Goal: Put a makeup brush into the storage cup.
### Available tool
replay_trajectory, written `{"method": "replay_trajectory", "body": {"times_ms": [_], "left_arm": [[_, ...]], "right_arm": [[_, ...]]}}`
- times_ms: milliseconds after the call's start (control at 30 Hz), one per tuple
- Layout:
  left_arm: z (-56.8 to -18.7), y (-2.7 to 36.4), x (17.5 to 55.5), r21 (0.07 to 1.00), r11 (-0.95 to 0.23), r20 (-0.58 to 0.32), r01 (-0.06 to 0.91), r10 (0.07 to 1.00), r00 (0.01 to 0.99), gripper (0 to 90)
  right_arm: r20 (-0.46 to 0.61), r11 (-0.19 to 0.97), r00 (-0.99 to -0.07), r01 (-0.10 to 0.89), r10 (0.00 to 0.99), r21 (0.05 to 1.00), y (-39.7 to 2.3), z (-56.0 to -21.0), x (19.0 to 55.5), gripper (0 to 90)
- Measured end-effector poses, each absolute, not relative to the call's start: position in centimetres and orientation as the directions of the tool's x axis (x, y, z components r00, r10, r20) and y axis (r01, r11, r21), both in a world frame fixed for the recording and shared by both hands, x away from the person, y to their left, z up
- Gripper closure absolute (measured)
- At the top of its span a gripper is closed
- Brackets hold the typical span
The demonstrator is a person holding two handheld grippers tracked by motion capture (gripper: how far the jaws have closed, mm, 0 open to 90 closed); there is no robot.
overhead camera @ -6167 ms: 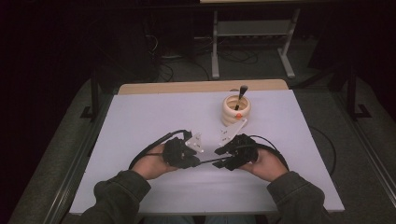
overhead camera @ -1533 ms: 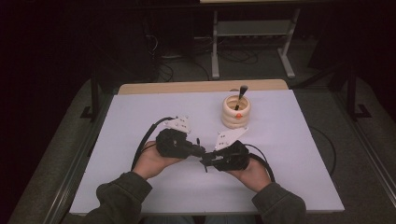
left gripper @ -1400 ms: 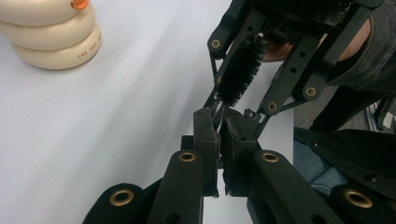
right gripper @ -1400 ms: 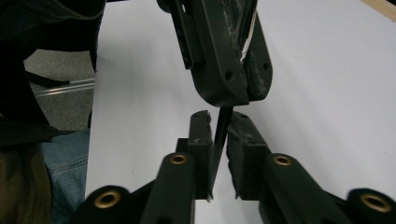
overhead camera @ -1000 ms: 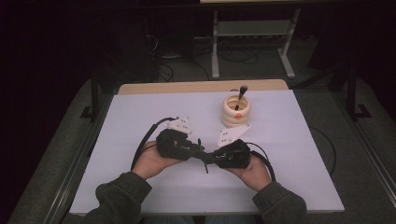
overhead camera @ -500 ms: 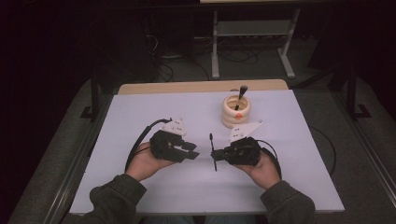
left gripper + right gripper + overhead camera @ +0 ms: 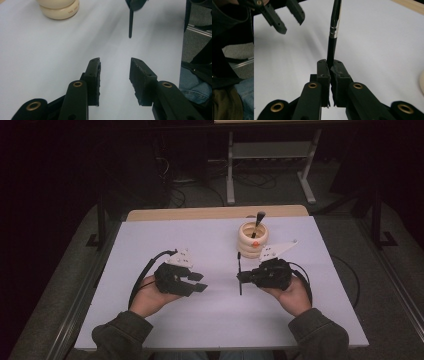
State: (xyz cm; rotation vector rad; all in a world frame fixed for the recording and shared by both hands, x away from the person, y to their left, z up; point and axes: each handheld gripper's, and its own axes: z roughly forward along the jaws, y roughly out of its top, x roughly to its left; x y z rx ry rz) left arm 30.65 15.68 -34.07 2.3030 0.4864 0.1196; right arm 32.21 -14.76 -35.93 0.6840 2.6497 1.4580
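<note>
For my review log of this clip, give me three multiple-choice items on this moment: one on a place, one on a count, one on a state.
1. Where does the cream holder stand?
A. On the far part of the table, ahead of the right tool
B. At the near edge, between the sleeves
C. On the floor

2. How many brushes stand in the holder?
A. None
B. One
C. Three

3. What is the state of the right tool?
A. Open, nothing between its jaws
B. Shut on the thin black brush
C. Shut on the holder

Key: 1 A, the high view shows the holder on the white table beyond the right tool. 2 B, a single brush sticks up from it. 3 B, in the right gripper view the jaws pinch the thin black brush; the left tool stands open and has just been opening, with nothing between its jaws.
</note>
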Motion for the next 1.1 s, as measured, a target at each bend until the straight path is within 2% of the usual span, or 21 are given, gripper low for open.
{"method": "replay_trajectory", "body": {"times_ms": [1100], "left_arm": [[-34.8, 18.2, 29.8, 0.7, -0.643, 0.0, 0.311, 0.436, 0.9, 48.7]], "right_arm": [[0.189, 0.42, -0.871, 0.396, 0.453, 0.816, -17.4, -33.7, 34.9, 84.6]]}}
